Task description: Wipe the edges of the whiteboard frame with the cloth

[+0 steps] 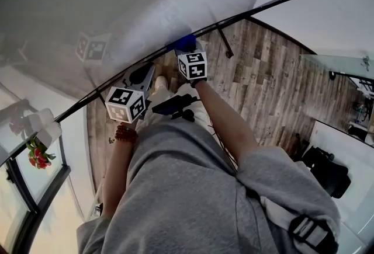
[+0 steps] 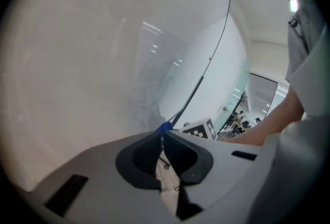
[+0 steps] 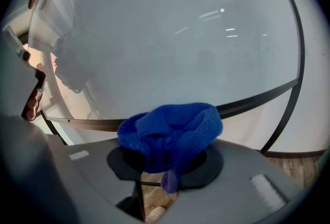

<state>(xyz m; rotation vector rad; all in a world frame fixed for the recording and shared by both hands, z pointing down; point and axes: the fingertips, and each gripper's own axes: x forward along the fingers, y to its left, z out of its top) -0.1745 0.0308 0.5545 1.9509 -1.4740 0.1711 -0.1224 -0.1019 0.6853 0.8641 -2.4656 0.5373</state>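
The whiteboard (image 1: 117, 7) fills the upper left of the head view, and its dark frame (image 1: 263, 7) runs diagonally along the lower edge. My right gripper (image 1: 188, 51) is shut on a bunched blue cloth (image 1: 185, 43) that presses against this frame. In the right gripper view the cloth (image 3: 170, 133) bulges out over the jaws, with the frame (image 3: 258, 98) just behind it. My left gripper (image 1: 140, 75) sits just left of it, close under the frame, its jaws shut with nothing between them. From the left gripper (image 2: 161, 140) view, the cloth (image 2: 165, 126) shows just past the tips.
Wooden floor (image 1: 263, 72) lies below the board. A dark stand leg (image 1: 225, 42) slants down from the frame. A black bag (image 1: 327, 171) and a white table (image 1: 345, 142) are at the right. Red flowers (image 1: 38, 156) show at the left by a glass partition.
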